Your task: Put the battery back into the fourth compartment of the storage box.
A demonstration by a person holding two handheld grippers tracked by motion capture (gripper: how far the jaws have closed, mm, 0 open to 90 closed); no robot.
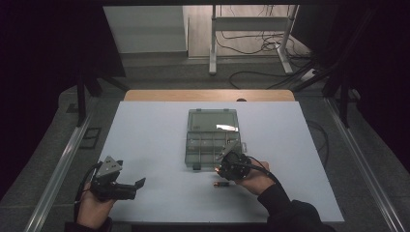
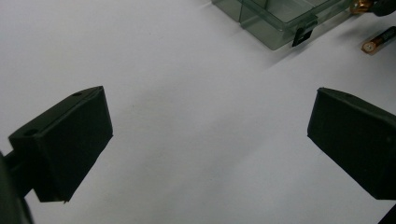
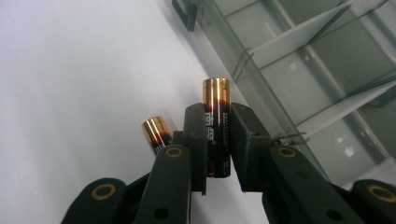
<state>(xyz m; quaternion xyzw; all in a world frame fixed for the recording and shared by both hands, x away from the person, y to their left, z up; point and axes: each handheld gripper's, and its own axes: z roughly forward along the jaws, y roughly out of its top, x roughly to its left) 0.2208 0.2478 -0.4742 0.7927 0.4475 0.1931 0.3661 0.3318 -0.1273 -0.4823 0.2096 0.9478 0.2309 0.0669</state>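
Right gripper (image 3: pixel 218 140) clamps a battery (image 3: pixel 216 122) upright; the box (image 3: pixel 308 88) lies upper right, probably just beside. Left gripper (image 2: pixel 205 140) gapes empty.

Glossy metal-capped battery (image 3: pixel 216 126), clear smooth plastic box (image 1: pixel 212 140), matt white tabletop (image 1: pixel 145 145)

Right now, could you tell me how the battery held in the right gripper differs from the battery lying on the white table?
The black-and-gold battery in the right gripper is clamped between the jaws, gold end up, beside the clear plastic organizer box; the second black-and-gold battery lies flat and loose on the white table. The held one is lifted off the surface; the loose one rests on it, nearer the person. Both look like the same type.
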